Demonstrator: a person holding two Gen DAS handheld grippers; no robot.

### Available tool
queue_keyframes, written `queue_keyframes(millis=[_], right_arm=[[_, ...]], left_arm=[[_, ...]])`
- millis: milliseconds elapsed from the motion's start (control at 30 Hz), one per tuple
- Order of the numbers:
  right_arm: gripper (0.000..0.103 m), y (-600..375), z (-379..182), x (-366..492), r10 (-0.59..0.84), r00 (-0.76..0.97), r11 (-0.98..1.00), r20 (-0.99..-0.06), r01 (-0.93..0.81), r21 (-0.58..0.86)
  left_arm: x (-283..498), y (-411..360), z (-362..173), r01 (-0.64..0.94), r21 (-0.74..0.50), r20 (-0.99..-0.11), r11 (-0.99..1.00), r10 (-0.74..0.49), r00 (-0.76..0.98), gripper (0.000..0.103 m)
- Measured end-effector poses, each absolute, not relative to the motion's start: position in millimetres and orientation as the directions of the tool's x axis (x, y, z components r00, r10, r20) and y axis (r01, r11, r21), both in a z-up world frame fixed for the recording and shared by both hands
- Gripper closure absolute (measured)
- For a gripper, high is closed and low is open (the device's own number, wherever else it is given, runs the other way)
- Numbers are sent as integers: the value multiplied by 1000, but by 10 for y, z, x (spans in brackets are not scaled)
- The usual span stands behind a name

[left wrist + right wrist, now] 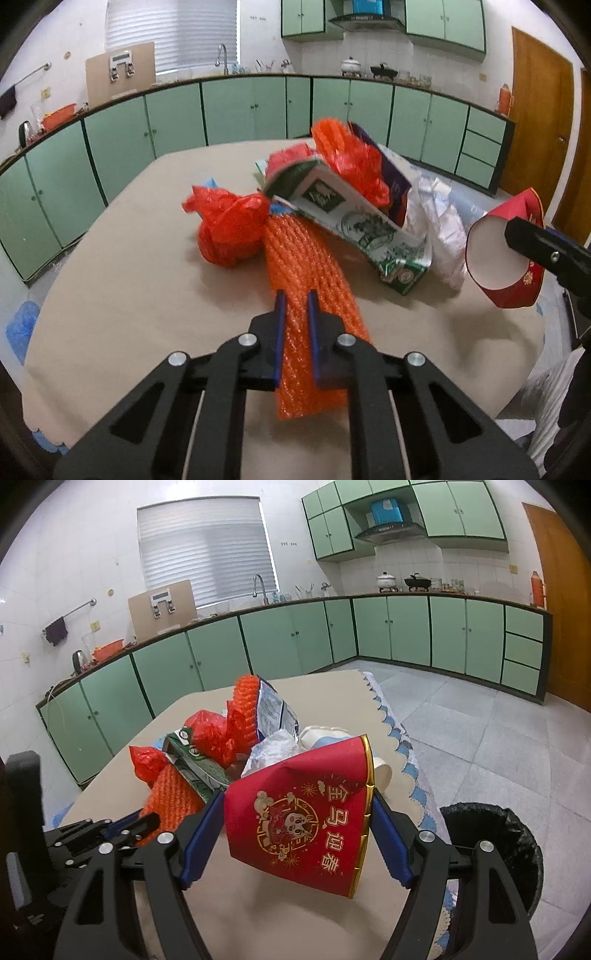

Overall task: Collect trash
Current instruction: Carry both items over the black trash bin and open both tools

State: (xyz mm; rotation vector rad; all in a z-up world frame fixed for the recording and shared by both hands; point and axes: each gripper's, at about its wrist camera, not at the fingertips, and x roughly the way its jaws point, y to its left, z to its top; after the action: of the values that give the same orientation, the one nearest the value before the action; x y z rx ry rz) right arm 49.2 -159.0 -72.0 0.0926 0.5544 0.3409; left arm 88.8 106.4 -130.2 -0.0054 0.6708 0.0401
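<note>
Green kitchen cabinets (295, 638) are running along the walls behind a beige-covered worktop (129, 295) carrying a heap of trash.

Left tool (295, 295): its blue pads are clenching an orange foam net (306, 258), which is stretching from the tool toward the heap at the worktop's middle. The net's near end is hanging out below the fingers.

Right tool (299, 805): it is grasping a red paper cup (306, 812) with gold print, one blue pad pressing each side. The cup is being held clear above the near right part of the worktop, tilted, with its open mouth facing the left tool; seen from the left wrist, its white inside is showing.

Heap: a knotted red bag (229, 229) is lying just left of the net, touching it. A green-and-white carton (354, 221) is leaning across the net's far part, tilted. A second orange net (347, 162) and a purple wrapper (395, 181) are sticking up behind the carton. Crumpled white plastic (443, 229) is lying to the right of the carton.

On the floor, a black-lined bin (495, 845) is standing just off the worktop's near right corner.
</note>
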Motion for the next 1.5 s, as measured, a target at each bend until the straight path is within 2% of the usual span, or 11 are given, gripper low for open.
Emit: queue_keyframes(millis=[333,733,1133,1433,1500], right_arm=[[28,-1817,-476,369,319,841,947,-436,-264,184],[28,-2581,-452,297,161,894,976,-417,-82,200],[28,-3260,-676,395,-6,892,980,-451,96,177],[28,-3683,-902,638,-59,866,972,-497,163,168],[27,-3739,-963,673,-58,858,972,-510,166,169]], left_arm=[[631,802,-863,29,23,-503,999,-13,864,94],[535,215,-579,190,5,-401,982,-172,900,94],[963,-652,-755,387,-15,-420,922,-357,834,94],[1541,-1338,-1071,483,-70,-482,873,-453,750,93],[1672,-1478,-1147,496,-81,-504,864,-465,728,89]])
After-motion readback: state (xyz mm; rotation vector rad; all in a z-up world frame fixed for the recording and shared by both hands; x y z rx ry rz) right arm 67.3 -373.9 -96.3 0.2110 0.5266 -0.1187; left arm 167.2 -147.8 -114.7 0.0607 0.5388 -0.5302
